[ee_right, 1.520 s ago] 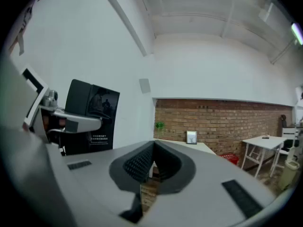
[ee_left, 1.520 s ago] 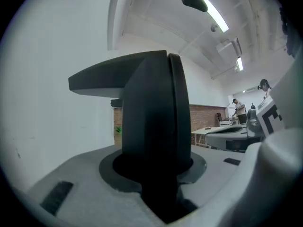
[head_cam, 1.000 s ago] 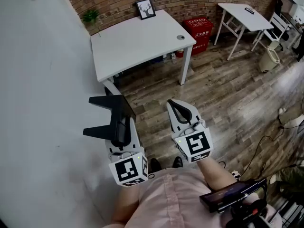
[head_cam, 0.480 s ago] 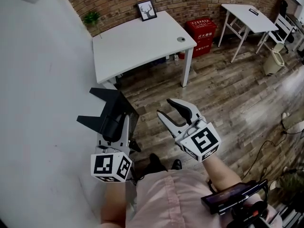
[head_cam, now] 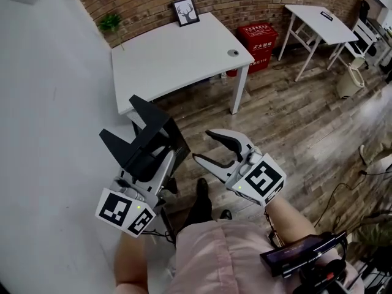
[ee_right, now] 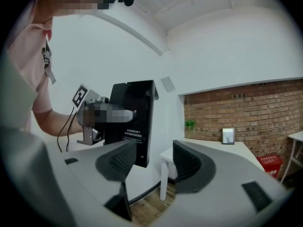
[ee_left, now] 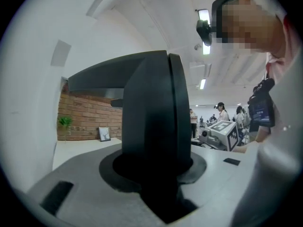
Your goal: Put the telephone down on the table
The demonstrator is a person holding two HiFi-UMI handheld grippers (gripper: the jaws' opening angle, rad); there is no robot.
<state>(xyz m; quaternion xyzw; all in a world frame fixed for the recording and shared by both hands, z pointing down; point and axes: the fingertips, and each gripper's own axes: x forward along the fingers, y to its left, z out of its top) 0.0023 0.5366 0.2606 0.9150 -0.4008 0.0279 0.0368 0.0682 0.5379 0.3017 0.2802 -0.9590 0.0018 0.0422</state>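
Telephone (head_cam: 150,141), black and angular, is clamped in the left gripper (head_cam: 156,161) and held in the air, clear of the white table (head_cam: 177,54) that stands ahead of both grippers.

In the head view the telephone covers most of the left gripper's fingers; only their white bases and the marker cube show behind it. Its shape is hard to read there: two dark points jut out to the sides, and no keypad or handset can be made out.

The left gripper view is filled by the telephone's dark edge (ee_left: 151,117), standing upright between the jaws, which close on its lower part. The contact itself is lost in shadow.

The right gripper view shows what the others do not: the telephone's flat back (ee_right: 137,122), with a label whose white print is too small to read. A mosaic patch covers part of the left gripper there.

The right gripper (head_cam: 205,147) sits just to the right of the left gripper. Its jaws stand apart and have just been opening, with nothing between the ribbed pads (ee_right: 182,160). The telephone lies beyond them, untouched.

On the table's far side, against the brick wall, stand a small framed picture (head_cam: 186,11) and a green plant (head_cam: 110,22). A small round object (head_cam: 233,52) near the table's right corner is too small to identify.
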